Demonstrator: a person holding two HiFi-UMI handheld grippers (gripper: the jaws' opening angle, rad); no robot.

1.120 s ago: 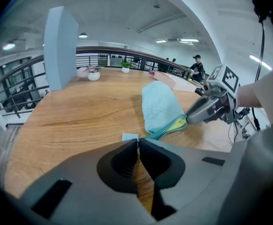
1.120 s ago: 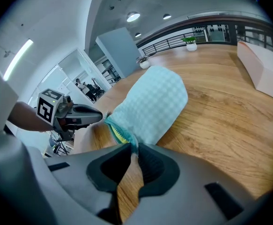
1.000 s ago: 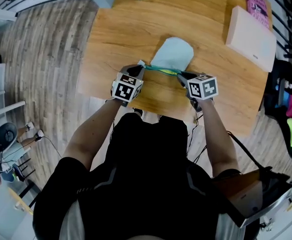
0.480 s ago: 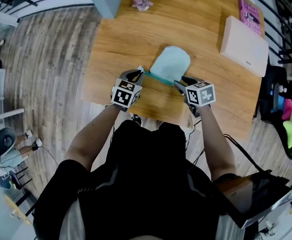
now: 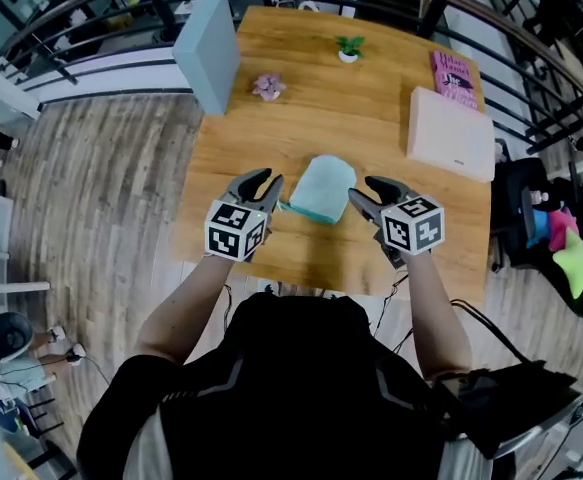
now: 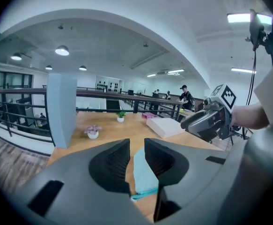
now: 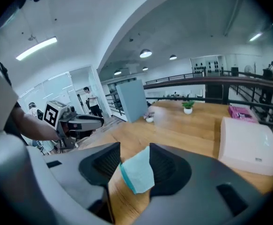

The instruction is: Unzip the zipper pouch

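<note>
Lying on table [image 5: 271, 128], pale blue pouch [image 5: 321, 189], left gripper [image 5: 271, 181] jaws opening a little, right gripper [image 5: 361, 189] jaws opening wide, both holding nothing

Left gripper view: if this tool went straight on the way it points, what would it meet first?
Probably the light blue pouch, lying ahead of the left tool, whose opening jaws grip nothing; depth is unclear.

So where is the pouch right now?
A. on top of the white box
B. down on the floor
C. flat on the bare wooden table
C: the pouch lies flat on the table, apart from the white box.
</note>
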